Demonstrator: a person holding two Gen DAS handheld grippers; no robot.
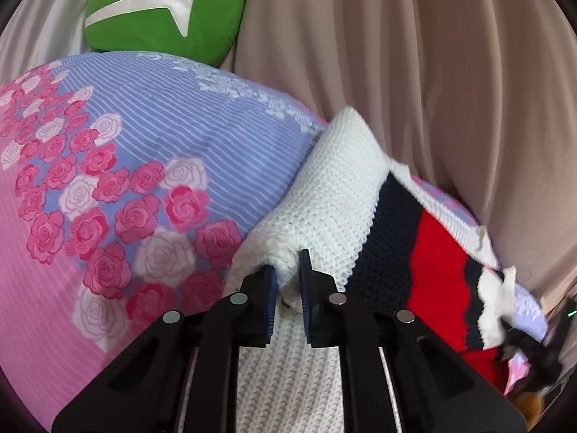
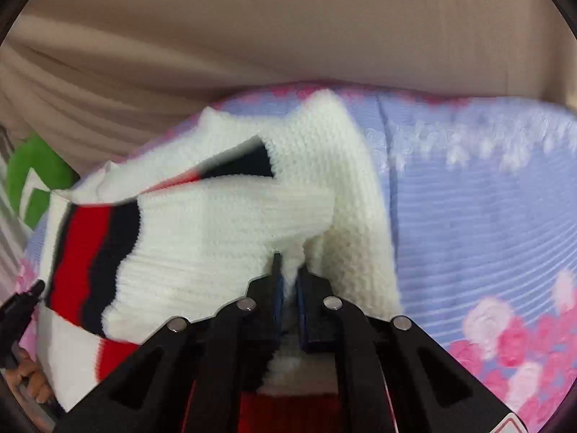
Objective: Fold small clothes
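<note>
Lying bunched on a floral bedsheet (image 1: 151,137), a white knit sweater (image 1: 335,187) with navy and red stripes is pinched by both tools. The left gripper (image 1: 288,278) clamps a white fold near the garment's edge; the right gripper (image 2: 288,274) is closed tight on another white fold. Only the left wrist view shows the green cushion (image 1: 162,11) clearly, against the beige curtain (image 1: 432,72); the right wrist view alone catches a hand (image 2: 32,379) at its lower left edge.

We are counting one knitted sweater (image 1: 335,195), two grippers, left (image 1: 288,281) and right (image 2: 288,281), one green cushion (image 1: 144,29) upper left, one floral bedsheet (image 1: 108,180)
</note>
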